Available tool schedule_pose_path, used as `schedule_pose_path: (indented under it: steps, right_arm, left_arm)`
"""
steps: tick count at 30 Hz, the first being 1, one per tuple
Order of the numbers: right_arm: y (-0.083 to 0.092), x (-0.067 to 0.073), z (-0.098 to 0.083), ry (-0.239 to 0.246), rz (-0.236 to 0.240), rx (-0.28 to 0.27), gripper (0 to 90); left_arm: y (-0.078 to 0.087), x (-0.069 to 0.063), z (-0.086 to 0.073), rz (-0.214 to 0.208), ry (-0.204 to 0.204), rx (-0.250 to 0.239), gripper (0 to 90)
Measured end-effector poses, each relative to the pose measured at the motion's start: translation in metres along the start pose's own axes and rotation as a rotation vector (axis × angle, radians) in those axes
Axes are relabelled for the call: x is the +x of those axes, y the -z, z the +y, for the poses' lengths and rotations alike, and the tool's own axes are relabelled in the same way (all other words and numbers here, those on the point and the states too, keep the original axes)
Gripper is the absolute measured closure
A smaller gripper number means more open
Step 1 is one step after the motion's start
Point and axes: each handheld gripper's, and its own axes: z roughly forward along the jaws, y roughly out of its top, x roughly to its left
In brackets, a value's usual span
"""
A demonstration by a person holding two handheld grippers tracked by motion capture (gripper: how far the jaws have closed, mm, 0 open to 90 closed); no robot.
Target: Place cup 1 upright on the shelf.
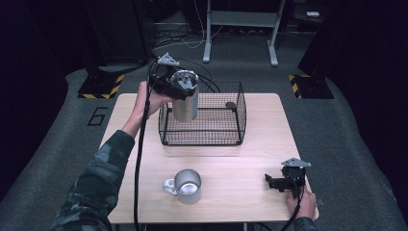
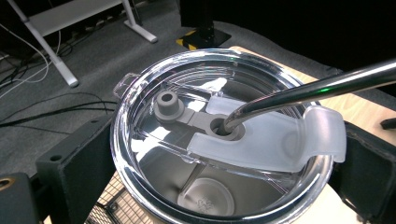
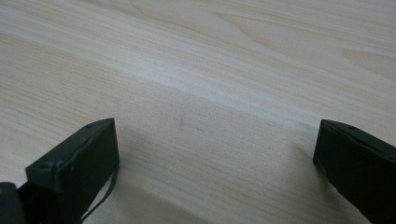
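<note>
My left gripper (image 1: pixel 180 89) is shut on a steel tumbler (image 1: pixel 185 103) and holds it up over the left part of a black wire basket (image 1: pixel 226 137). In the left gripper view the tumbler's clear lid (image 2: pixel 224 140) sits between the two jaws, with a metal straw (image 2: pixel 317 88) poking out through the lid's hole. A steel mug (image 1: pixel 187 186) with a handle stands on the table near the front edge. My right gripper (image 1: pixel 275 182) rests low on the table at the front right, open, with bare wood (image 3: pixel 205 102) between its jaws.
The wooden table (image 1: pixel 260 159) has free room between the basket and the mug. A small dark object (image 1: pixel 231 105) lies inside the basket at its back right. Grey floor, cables and a metal stand (image 1: pixel 240 29) lie beyond the table.
</note>
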Motion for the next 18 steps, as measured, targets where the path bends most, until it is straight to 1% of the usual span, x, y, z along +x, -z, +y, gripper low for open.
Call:
schedule_pose_path:
  steps: [3, 4, 5, 6, 7, 12, 13, 18]
  right_arm:
    - [0.000, 0.000, 0.000, 0.000, 0.000, 0.000, 0.0]
    - [0.000, 0.000, 0.000, 0.000, 0.000, 0.000, 0.0]
    - [0.000, 0.000, 0.000, 0.000, 0.000, 0.000, 0.0]
    - [0.000, 0.000, 0.000, 0.000, 0.000, 0.000, 0.0]
    - [0.000, 0.000, 0.000, -0.001, 0.000, 0.000, 0.0]
    - [0.000, 0.000, 0.000, 0.000, -0.001, 0.000, 0.0]
    - [0.000, 0.000, 0.000, -0.007, -0.003, -0.001, 0.0]
    - [0.000, 0.000, 0.000, -0.007, -0.001, 0.001, 0.0]
  left_arm:
    - [-0.008, 0.004, 0.003, 0.004, -0.006, 0.016, 3.5]
    - [-0.014, 0.006, 0.004, 0.003, 0.007, 0.019, 3.5]
    - [-0.016, 0.007, 0.004, 0.005, 0.007, 0.026, 3.6]
    - [-0.016, 0.007, 0.004, 0.005, 0.007, 0.026, 3.5]
    - [-0.020, 0.008, 0.004, 0.007, 0.012, 0.027, 3.5]
    - [-0.037, 0.012, 0.004, 0.008, 0.006, 0.061, 3.6]
    - [-0.040, 0.013, 0.004, 0.008, 0.010, 0.064, 3.6]
    - [-0.056, 0.016, 0.003, 0.012, 0.011, 0.088, 3.6]
